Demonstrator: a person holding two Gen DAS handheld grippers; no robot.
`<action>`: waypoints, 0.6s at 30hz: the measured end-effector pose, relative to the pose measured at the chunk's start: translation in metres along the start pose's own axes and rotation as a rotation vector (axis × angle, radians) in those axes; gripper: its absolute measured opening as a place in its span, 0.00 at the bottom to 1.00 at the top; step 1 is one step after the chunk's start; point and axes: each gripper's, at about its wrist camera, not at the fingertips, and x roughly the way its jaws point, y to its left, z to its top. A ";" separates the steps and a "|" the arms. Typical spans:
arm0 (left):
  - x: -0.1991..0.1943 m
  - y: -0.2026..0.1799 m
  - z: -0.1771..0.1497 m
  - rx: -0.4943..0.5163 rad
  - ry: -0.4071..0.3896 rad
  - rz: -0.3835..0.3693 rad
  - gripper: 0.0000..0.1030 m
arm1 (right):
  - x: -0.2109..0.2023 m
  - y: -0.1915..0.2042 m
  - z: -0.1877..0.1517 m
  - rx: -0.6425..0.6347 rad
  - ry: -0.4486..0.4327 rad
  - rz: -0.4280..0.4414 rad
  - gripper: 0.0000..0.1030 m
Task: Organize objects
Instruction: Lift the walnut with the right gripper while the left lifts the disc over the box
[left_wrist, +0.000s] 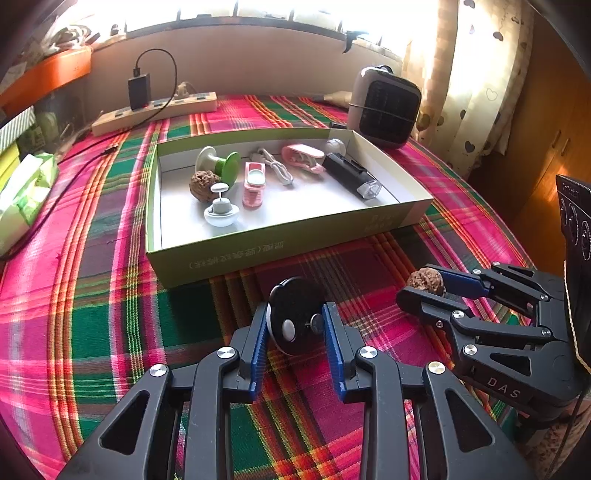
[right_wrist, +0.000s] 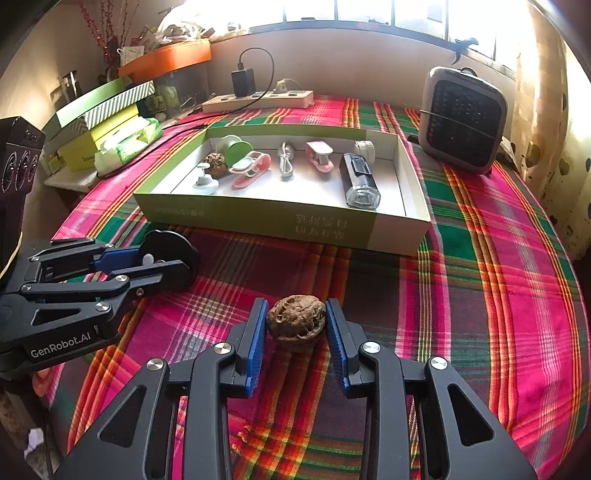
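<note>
Left gripper (left_wrist: 295, 325) fingers clamp the black disc (left_wrist: 295, 314), just in front of the green tray (left_wrist: 258, 254). Right gripper (right_wrist: 296, 325) fingers pinch the walnut (right_wrist: 296, 323) on the plaid surface (right_wrist: 480, 295), also before the tray.

The printed characters on the green box (right_wrist: 258, 218) wall are too blurred to read. A dark device (left_wrist: 576, 218) is cut off by the picture's edge — only part shows. The tissue pack (left_wrist: 22, 192) runs off-frame too.

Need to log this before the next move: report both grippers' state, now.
Left gripper: closed on the black round disc.
Right gripper: closed on the walnut.
</note>
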 end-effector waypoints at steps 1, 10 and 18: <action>-0.001 0.001 0.000 0.002 -0.003 0.003 0.26 | 0.000 0.000 0.000 0.000 -0.002 0.000 0.32; -0.006 -0.002 0.002 0.010 -0.022 0.011 0.26 | -0.006 0.001 0.002 0.001 -0.025 0.001 0.32; -0.016 -0.004 0.008 0.009 -0.054 0.016 0.26 | -0.016 0.002 0.008 -0.006 -0.055 0.002 0.32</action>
